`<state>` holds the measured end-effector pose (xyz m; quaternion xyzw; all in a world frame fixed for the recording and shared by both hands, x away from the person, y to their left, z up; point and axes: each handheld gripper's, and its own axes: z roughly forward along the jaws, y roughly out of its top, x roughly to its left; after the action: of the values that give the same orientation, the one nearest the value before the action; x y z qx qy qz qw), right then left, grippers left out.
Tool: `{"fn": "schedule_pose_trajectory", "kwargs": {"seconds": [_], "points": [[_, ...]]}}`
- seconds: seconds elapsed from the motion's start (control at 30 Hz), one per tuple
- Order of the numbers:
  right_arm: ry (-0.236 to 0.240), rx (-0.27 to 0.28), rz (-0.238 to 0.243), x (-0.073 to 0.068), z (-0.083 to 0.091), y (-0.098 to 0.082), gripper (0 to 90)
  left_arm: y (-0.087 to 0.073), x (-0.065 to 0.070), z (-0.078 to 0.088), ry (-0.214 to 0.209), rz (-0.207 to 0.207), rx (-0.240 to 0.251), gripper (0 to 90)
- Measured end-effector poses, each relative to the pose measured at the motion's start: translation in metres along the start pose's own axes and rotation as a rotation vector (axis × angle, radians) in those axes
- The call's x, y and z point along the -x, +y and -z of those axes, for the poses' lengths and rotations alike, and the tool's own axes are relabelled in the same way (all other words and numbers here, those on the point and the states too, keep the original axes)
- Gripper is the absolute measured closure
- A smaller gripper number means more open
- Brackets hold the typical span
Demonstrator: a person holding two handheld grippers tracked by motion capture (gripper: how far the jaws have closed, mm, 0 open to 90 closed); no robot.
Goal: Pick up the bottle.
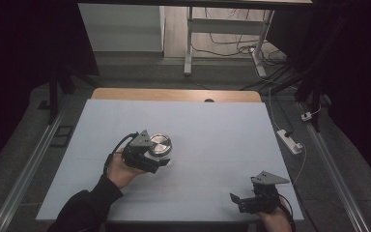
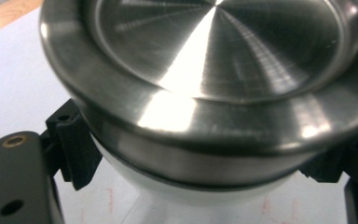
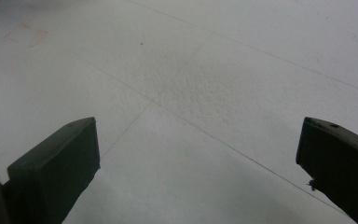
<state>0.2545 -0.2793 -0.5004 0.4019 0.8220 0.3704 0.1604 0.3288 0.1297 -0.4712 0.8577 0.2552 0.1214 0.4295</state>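
A pale grey tabletop (image 1: 207, 130) with a wooden strip (image 1: 174, 94) along its far edge carried faint seams (and a few reddish marks in the gripper views). To its right a white power strip (image 1: 290, 141) lay on the dark floor, its cord trailing. Beyond stood a white desk frame (image 1: 189, 43) over tangled cables (image 1: 232, 48).

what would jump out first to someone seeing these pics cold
The shiny steel lid on a white container, left of the table's middle, catches the eye first; the left gripper is clamped on the container just under the lid's rim. Next comes the right gripper at the near right corner of the pale table, jaws wide apart over bare surface.
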Motion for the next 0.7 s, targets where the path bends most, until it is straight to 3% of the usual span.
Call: {"fn": "schedule_pose_trajectory", "kwargs": {"seconds": [0.4, 0.7], "points": [[0.002, -0.001, 0.002, 0.0, 0.0, 0.0, 0.0, 0.009, 0.021, -0.002, -0.073, -0.045, -0.008, 15.8], [0.006, 0.004, -0.001, 0.0, 0.0, 0.0, 0.0, 0.011, 0.025, -0.001, -0.087, -0.049, -0.001, 15.8]]}}
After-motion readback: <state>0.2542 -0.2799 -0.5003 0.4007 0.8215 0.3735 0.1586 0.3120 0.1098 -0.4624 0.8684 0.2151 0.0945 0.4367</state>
